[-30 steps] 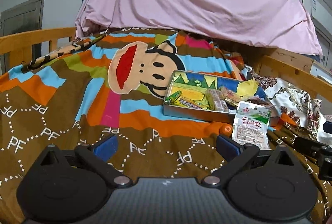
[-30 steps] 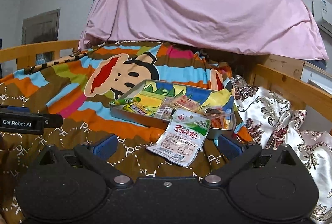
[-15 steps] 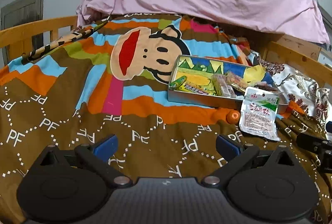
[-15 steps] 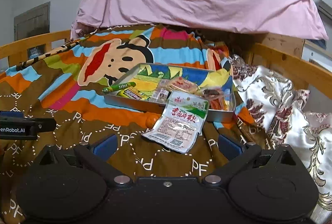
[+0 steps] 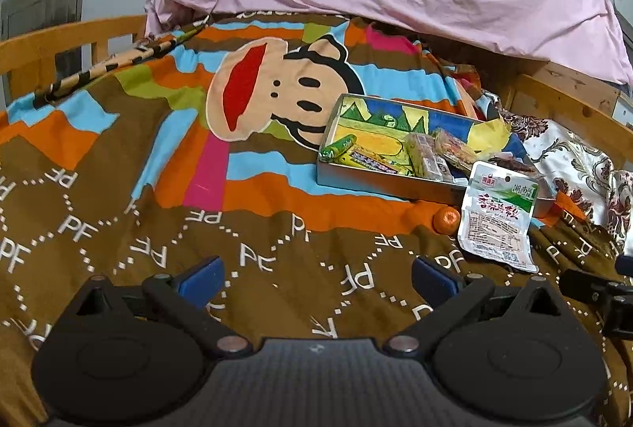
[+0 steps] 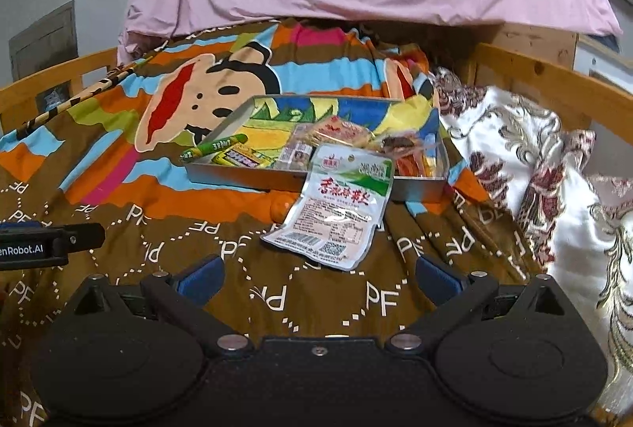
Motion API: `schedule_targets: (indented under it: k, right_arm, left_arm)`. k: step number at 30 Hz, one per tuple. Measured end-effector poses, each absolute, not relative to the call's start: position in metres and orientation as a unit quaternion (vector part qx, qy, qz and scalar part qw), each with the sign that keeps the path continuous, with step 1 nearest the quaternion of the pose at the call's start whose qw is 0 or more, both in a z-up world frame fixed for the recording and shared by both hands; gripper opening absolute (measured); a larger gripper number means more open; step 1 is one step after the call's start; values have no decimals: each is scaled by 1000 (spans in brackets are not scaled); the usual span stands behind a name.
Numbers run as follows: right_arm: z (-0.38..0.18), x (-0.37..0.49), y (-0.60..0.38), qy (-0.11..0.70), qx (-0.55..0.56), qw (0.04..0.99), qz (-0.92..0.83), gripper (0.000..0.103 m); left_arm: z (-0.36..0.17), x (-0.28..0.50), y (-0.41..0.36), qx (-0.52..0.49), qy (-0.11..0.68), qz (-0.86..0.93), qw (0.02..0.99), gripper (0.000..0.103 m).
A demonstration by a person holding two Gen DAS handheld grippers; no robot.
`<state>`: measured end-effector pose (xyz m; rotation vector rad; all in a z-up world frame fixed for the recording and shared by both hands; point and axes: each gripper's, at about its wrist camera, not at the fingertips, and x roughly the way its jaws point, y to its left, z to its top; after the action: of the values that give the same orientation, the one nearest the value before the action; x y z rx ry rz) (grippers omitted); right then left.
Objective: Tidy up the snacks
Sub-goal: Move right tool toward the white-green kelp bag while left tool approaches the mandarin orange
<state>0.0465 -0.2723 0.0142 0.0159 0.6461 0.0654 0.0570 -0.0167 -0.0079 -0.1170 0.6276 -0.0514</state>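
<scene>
With both tongs spread and empty, right tongs line up on the snack packet leaning on the tin's front edge on the bed; next likely pinch and drop it in.

Even, fairly bright indoor light falls from above, leaving only soft shadows. A sheen glints off the glossy white-and-green plastic snack packet. Both fisheye views curve the straight orange wooden bed rail, darken at the corners, and the right view is slightly blurred.

"PF" repeats on the blanket; left tongs read "enRobot.AI".
</scene>
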Motion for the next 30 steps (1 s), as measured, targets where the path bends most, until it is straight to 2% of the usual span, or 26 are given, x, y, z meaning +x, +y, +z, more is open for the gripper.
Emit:
schedule_targets:
  k: [21,30]
  right_arm:
    - [9,65,-293,325,61,944,-1,102]
    - [8,82,-299,317,41,948,-6,102]
  left_arm:
    - [-26,106,-48,-36,297,-40,953,102]
    - [-32,128,-53,-40,291,-45,955,102]
